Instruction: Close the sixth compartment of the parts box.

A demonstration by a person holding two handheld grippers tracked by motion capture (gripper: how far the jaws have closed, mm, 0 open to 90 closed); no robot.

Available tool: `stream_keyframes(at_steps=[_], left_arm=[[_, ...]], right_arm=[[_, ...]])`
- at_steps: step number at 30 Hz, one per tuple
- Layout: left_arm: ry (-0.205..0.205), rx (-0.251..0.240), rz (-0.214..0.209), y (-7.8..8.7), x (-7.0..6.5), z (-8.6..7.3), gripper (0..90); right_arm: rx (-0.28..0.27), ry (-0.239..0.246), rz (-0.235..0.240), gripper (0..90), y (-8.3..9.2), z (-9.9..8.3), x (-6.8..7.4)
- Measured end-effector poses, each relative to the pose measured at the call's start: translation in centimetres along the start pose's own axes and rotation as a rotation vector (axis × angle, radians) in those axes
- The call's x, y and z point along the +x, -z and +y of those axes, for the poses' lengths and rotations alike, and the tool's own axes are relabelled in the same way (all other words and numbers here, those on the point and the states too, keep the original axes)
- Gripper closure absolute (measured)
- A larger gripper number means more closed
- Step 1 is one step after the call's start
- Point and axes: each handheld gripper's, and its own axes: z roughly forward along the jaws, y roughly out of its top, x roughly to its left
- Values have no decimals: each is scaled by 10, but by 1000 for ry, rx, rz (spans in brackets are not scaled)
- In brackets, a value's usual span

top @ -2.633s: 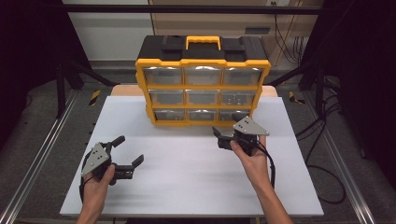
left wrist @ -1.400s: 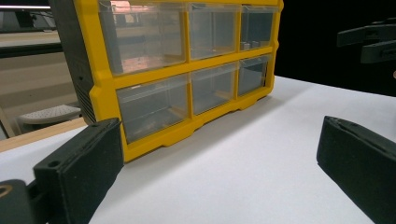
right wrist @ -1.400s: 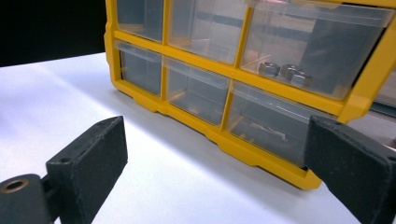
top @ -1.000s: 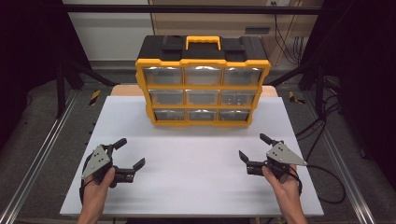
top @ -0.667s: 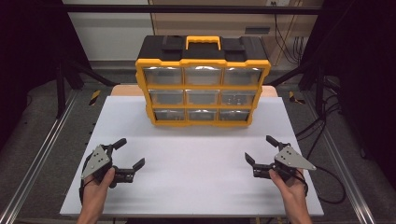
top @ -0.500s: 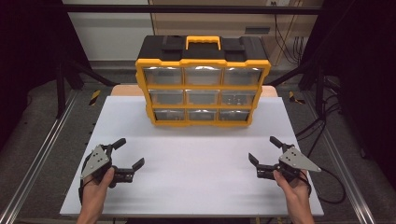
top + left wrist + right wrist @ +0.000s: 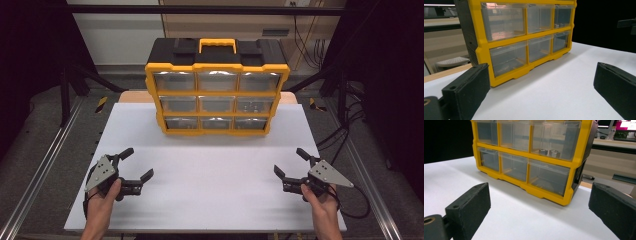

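Two grippers, both with jaws spread wide, nothing between them. Left gripper (image 7: 136, 169) low over near-left tabletop (image 7: 210, 170); right gripper (image 7: 290, 166) low over near-right. Both well apart from yellow drawer organiser (image 7: 218, 85), upright at far middle of tabletop, drawers shut. Two nuts (image 7: 549, 152) visible in middle-row right drawer.

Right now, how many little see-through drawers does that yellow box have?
9, all shut, in the yellow organiser box at the table's far side: three in the top row, three in the middle row, three in the bottom row. None seem hidden.
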Motion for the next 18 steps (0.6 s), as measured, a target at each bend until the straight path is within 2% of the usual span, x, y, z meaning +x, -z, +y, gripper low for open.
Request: stream_keyframes(at_steps=[13, 18], left_arm=[[-9, -9, 12, 2, 3, 1, 6], [-13, -4, 9, 0, 2, 0, 6]], right_arm=[[7, -2, 35, 43, 5, -10, -2], [1, -12, 25, 34, 1, -10, 0]])
